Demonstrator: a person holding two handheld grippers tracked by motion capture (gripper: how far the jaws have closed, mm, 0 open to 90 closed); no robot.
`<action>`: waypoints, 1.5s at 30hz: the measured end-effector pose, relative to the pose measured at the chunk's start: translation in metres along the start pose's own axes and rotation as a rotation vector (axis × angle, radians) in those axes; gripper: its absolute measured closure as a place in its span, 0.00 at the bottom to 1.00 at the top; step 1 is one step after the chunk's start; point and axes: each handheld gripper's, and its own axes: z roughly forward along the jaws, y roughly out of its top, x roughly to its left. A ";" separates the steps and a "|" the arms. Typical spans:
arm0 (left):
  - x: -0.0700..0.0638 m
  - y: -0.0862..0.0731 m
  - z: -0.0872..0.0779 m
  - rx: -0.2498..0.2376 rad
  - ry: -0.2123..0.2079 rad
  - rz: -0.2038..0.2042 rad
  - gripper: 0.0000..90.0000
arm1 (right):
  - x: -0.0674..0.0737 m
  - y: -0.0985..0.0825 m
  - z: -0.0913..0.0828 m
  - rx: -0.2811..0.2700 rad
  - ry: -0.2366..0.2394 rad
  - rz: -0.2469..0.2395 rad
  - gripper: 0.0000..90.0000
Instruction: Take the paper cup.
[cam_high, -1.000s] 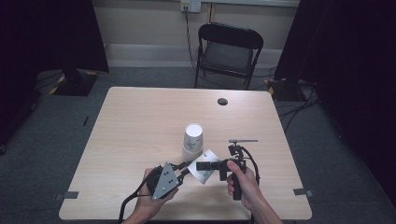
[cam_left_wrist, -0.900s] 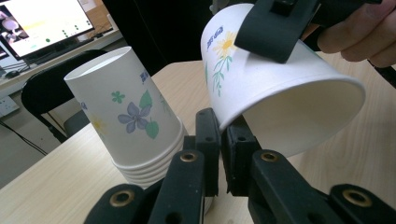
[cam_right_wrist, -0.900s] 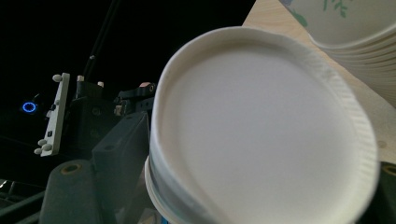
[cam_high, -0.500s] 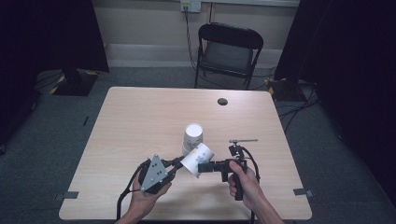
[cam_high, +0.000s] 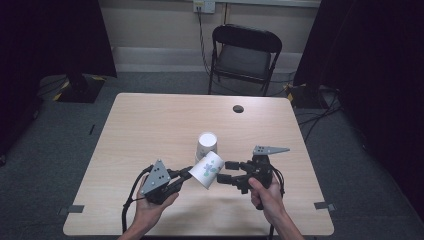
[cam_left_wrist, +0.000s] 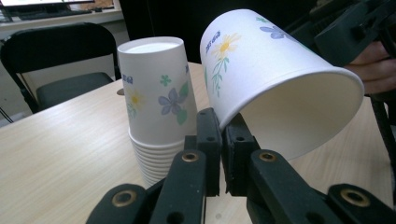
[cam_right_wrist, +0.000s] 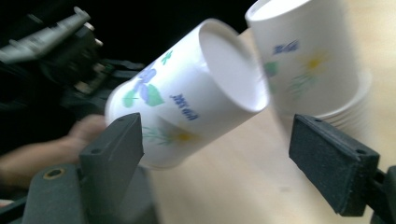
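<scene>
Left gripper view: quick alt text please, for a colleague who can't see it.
The left claw, shut on the rim of a tilted flowered paper cup, holds it above the wooden table. Beside it stands an upside-down stack of matching cups, with a black chair behind.

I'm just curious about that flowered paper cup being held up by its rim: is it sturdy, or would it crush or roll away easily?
The paper cup probably weighs little: the left gripper lifts it by a pinch on the rim alone. Its thin wall would likely dent under a hard squeeze. Laid on its side on the table, its tapered round shape would probably roll in a curve.
</scene>
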 end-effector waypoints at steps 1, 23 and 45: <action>0.000 0.000 0.001 0.005 -0.017 -0.011 0.97 | 0.002 0.000 -0.002 -0.004 -0.031 -0.042 0.19; 0.006 -0.002 0.009 0.154 -0.191 -0.104 0.97 | 0.051 -0.005 -0.003 0.045 -0.105 -0.584 0.17; 0.014 -0.005 0.018 0.266 -0.252 -0.216 0.98 | 0.058 -0.031 0.026 0.277 -0.253 -0.854 0.15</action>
